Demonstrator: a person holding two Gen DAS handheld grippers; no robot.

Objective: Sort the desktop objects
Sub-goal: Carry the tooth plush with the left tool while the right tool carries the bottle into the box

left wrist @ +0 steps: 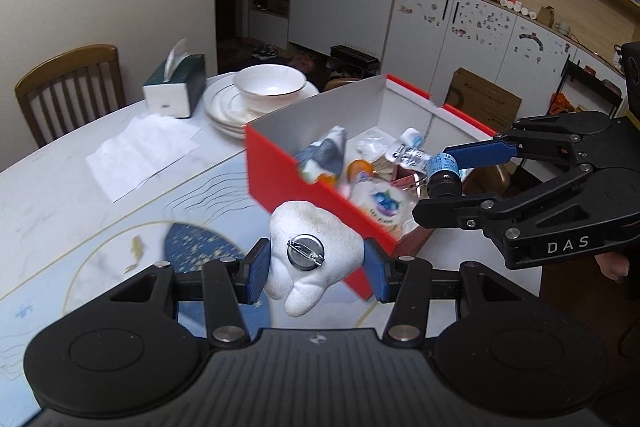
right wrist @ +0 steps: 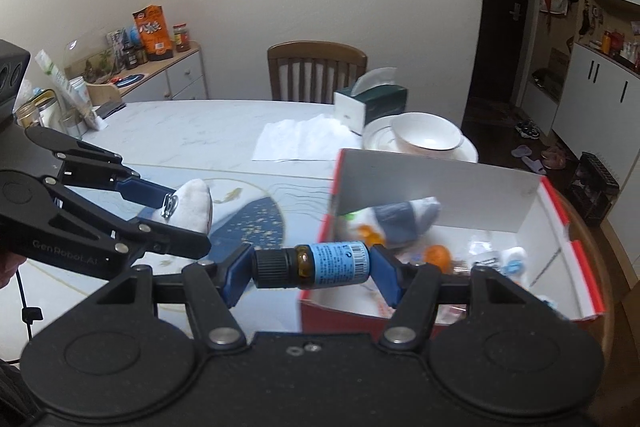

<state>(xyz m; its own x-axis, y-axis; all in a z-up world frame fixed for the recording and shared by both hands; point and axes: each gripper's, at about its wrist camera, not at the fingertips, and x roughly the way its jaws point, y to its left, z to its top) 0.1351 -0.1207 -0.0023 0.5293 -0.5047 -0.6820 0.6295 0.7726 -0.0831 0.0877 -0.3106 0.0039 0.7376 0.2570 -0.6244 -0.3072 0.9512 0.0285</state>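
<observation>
walls: cream | chair: wooden | cabinets: white (stickered)

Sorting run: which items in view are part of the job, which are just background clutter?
In the job:
- white plush brooch, held in left gripper
- small brown bottle, held in right gripper
- red box with sorted bits

Lying about:
- tissue box
- bowl on plates
- loose paper tissue
- chair

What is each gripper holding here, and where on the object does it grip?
The left gripper clamps a white plush badge across its two sides. The right gripper holds a small brown bottle lengthwise, one pad on its black cap, the other on its base.
</observation>
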